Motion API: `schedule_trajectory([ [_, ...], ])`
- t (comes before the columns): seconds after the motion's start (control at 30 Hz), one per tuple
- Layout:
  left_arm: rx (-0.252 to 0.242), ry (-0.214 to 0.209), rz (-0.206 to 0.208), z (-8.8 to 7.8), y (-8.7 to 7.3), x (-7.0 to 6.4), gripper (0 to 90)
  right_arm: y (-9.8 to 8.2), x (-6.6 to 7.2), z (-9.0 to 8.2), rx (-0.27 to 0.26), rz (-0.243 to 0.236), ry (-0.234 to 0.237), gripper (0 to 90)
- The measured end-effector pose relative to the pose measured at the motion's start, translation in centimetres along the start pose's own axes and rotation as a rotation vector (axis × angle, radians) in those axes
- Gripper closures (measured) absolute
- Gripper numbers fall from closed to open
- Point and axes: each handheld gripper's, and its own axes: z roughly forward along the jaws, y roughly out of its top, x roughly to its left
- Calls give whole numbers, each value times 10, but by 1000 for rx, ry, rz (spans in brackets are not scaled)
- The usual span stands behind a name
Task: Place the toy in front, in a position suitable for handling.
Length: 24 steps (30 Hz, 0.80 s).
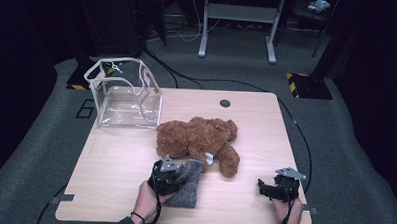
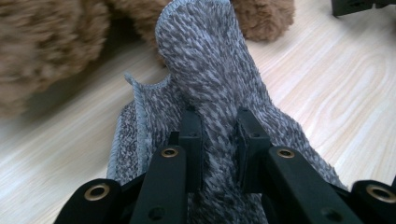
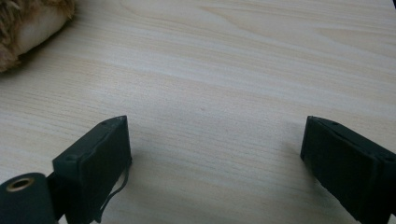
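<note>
A brown teddy bear [image 1: 200, 137] lies on its side in the middle of the wooden table [image 1: 115, 154]. A grey knitted cloth [image 1: 188, 184] lies just in front of it. My left gripper [image 1: 170, 173] is shut on a raised fold of that grey cloth [image 2: 210, 84], which stands up between the two pads, with the bear's fur [image 2: 46, 42] right behind it. My right gripper [image 1: 270, 188] rests near the table's front right corner, open, with bare wood between its fingers [image 3: 100, 154]. A bit of the bear [image 3: 28, 23] shows at the far left of the right gripper view.
A clear plastic box [image 1: 124, 94] with white edging stands open at the table's back left corner. A round cable hole [image 1: 225, 103] sits near the back edge. Cables run over the grey carpet behind the table, near a white desk frame [image 1: 239, 23].
</note>
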Motion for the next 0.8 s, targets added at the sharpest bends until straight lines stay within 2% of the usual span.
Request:
schedule_trajectory([
  [0.3,19,-71,19,22,10,-14,749,0,0,0,0,1,-2,80],
  [0.37,26,-80,29,29,13,-18,742,0,0,0,0,1,-2,81],
  [0.53,54,-97,25,44,14,-24,704,0,0,0,-1,1,-2,81],
  [0.67,66,-86,18,47,13,-25,513,0,0,0,1,1,-2,82],
  [0.73,62,-65,24,42,13,-25,394,0,0,0,1,3,-3,82],
  [0.8,55,-57,13,36,13,-21,326,0,0,0,2,2,-2,83],
])
